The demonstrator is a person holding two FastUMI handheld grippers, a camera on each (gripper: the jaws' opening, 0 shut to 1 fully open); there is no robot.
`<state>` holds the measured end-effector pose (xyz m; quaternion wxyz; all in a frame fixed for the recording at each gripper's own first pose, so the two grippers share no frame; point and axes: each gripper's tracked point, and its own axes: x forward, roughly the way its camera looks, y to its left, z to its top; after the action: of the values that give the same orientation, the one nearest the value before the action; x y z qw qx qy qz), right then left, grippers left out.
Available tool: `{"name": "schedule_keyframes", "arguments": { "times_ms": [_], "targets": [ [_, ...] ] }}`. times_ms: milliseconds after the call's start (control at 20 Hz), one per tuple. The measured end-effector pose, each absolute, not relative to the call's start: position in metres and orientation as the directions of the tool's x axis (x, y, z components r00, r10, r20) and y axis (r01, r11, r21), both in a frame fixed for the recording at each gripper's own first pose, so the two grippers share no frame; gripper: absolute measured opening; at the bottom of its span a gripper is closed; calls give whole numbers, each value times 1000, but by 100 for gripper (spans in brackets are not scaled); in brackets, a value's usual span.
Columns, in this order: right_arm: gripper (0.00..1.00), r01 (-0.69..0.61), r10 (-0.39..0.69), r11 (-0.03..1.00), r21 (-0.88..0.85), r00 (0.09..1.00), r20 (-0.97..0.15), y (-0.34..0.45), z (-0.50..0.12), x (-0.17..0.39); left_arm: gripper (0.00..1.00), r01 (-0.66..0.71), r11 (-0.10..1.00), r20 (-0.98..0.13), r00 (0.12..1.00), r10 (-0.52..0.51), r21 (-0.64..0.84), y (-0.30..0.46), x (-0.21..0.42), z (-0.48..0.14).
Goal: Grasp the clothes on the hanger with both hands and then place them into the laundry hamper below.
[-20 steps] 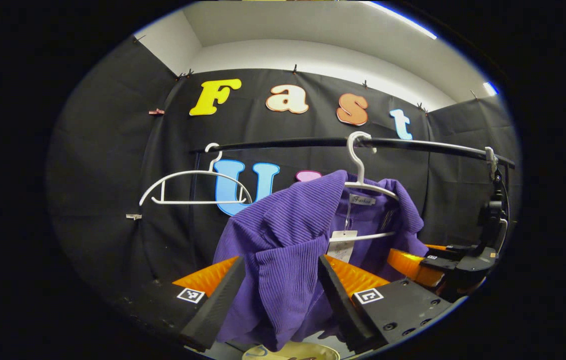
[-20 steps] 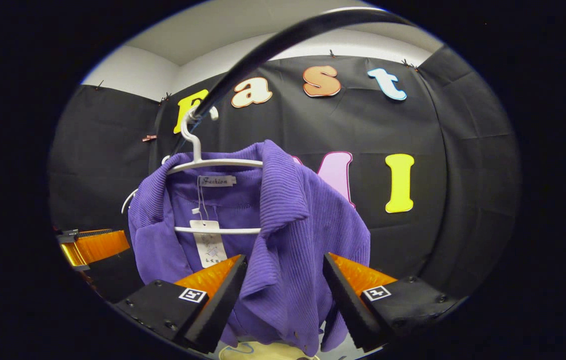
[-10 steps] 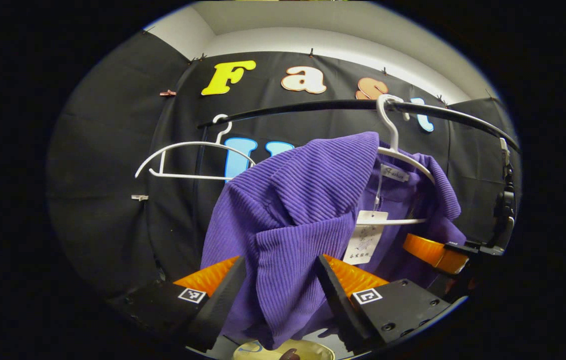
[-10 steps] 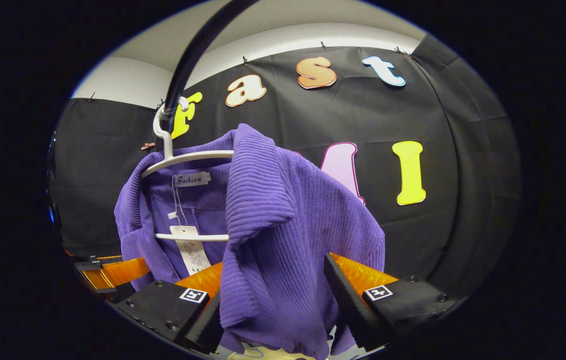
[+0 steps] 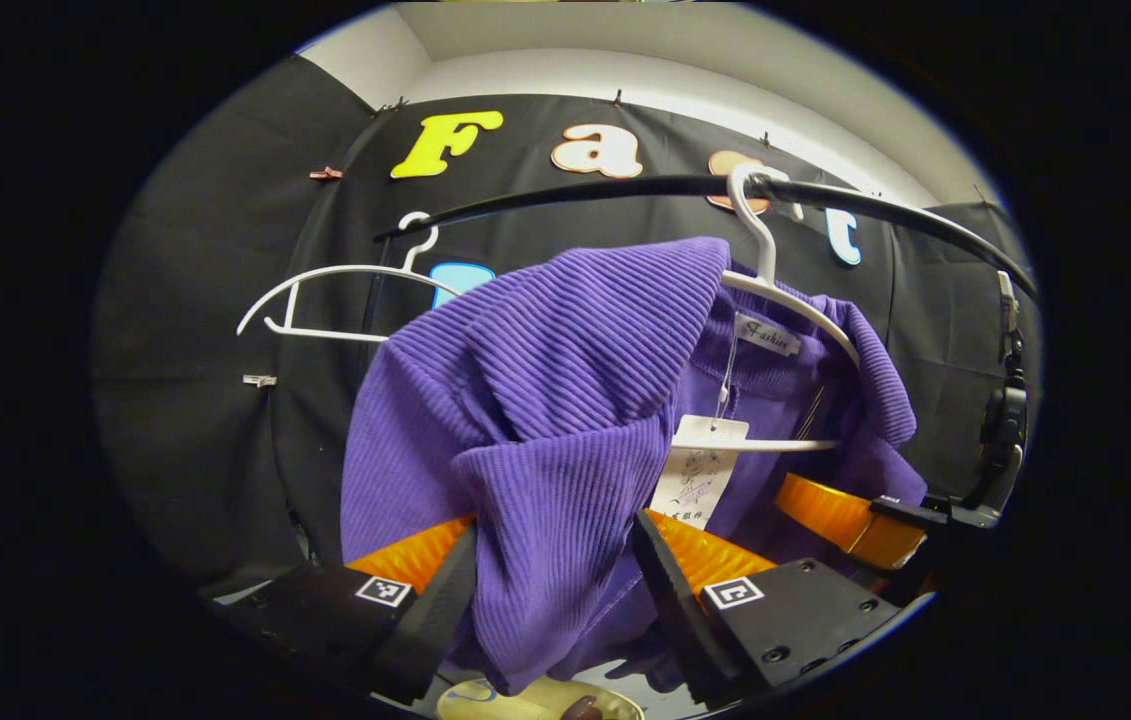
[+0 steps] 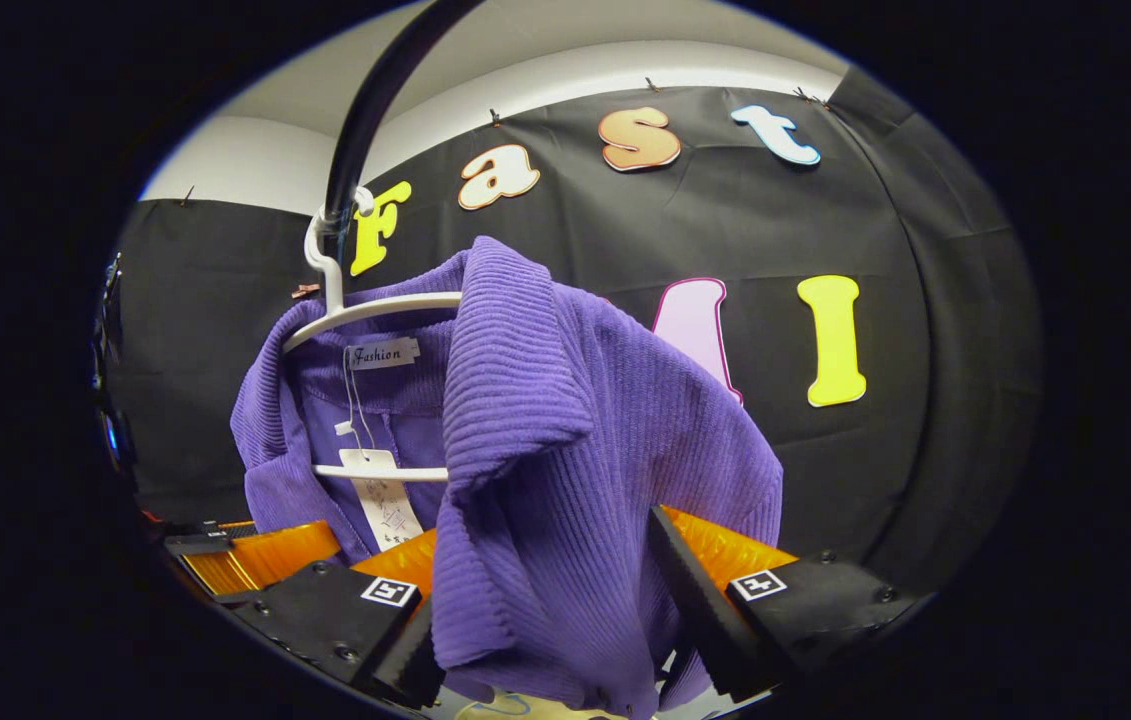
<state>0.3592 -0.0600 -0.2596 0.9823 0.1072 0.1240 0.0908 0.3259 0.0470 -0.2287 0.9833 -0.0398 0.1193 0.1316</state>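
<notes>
A purple ribbed garment [image 5: 545, 370] hangs on a white hanger [image 5: 775, 290] from a black rail [image 5: 575, 190]. My left gripper [image 5: 555, 600] is shut on a bunched fold below its left shoulder. In the right gripper view the garment [image 6: 545, 420] droops off the hanger [image 6: 365, 310], and my right gripper [image 6: 545, 620] is shut on the fold under its other shoulder. Both shoulders are pushed up in loose humps. A pale hamper rim [image 5: 535, 702] peeks out below the cloth. A finger of the right gripper [image 5: 835, 512] shows behind the garment.
An empty white hanger [image 5: 325, 275] hangs on the rail to the left of the garment. A paper tag [image 5: 695, 480] dangles from the collar. The rail's clamp and post [image 5: 1000, 440] stand at the right end. The black cloth wall is close behind.
Both grippers have moved in and up with the cloth. The garment's shoulders have bunched higher over the hanger, and more fabric fills the space between each pair of fingers.
</notes>
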Motion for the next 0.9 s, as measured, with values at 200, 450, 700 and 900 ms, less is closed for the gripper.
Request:
{"name": "schedule_keyframes", "arguments": {
  "times_ms": [200, 450, 700, 900],
  "targets": [
    [98, -159, 211, 961, 227, 951, -227, -58, -262, 359, 90, -318, 943, -223, 930, 291, -95, 48, 334, -225],
    [82, -132, 184, 966, 224, 955, -231, -69, -264, 366, 91, -371, 927, -214, 912, 350, -62, 56, 346, -230],
    [18, -186, 260, 940, 286, 933, -248, -74, -276, 379, 12, -408, 909, -240, 894, 379, -85, 73, 349, -226],
    [18, -314, 426, 862, 399, 875, -230, -58, -270, 380, 8, -390, 918, -263, 895, 360, -69, 77, 344, -223]
  ]
}}
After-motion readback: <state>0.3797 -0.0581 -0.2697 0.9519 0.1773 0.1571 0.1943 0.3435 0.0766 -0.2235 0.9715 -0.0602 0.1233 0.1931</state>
